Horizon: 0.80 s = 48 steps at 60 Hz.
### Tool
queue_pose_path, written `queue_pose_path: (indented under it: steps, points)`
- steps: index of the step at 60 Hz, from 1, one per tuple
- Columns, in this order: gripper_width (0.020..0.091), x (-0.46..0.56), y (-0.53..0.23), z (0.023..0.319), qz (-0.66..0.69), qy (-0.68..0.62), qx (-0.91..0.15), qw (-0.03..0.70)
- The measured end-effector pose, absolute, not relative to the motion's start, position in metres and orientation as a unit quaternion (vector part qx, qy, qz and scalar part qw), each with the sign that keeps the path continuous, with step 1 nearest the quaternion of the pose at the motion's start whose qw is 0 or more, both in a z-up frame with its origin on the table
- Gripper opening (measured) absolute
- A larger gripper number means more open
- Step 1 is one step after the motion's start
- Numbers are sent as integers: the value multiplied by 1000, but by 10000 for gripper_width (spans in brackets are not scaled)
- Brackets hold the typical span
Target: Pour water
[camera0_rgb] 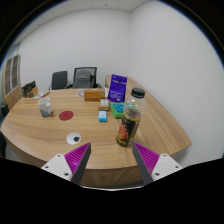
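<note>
Fingers (112, 160) of the handheld gripper stand spread wide apart, pinching nothing, their purple pads (79, 155) facing each other across an open gap above the near edge of the wooden worktop (40, 125).

What matters for the coming move is the bottle (130, 117). It stands upright on the worktop, long axis vertical, dark cap on top and a yellowish label round its body. From the midpoint of the fingers it lies at about one o'clock, just ahead and nearer the right finger than the left. It is not between the fingers yet; worktop shows between its base and their tips. To my eye the gripper would need to go forward and a touch rightward so the bottle's body sits in the gap before closing.

Farther off, at about eleven o'clock, a clear glass (45, 106) stands well apart from the bottle, likely where the water is meant to go. A small round thing (66, 117) lies between the two, and a blue packet (102, 116) just left of the bottle. A purple sign (118, 86) and a box (94, 96) stand behind, with office chairs (85, 76) beyond the far edge.

Nothing has been grasped, so the pouring is not yet begun.
</note>
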State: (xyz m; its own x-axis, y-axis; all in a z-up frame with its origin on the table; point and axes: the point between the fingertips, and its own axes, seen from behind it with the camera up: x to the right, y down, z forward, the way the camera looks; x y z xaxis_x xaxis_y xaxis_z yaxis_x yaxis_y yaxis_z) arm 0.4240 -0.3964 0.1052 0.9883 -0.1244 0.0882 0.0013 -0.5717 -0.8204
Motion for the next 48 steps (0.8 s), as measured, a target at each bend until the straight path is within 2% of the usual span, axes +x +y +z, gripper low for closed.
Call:
queue_pose_path:
  steps: [13,22,29,32,34,41,42,44,48]
  points:
    - [849,488,-328,88,-46,38,-867,495]
    - [796,499,-280,84,-37,33,-851,523]
    - [652,498,-261,78,-37,28,-845,532]
    - [538,505,-254,77,-45,28,-841,538]
    - [537,504,-253,79,-41,33,-838,544]
    - [462,505,-252,79,-42,40,-833,550]
    - [425,506,-252,79,-44,39,-832,551]
    - [398,507,-252,80,-48,40,-832,551]
    - [377,509,-252,80,-54,38,-832,550]
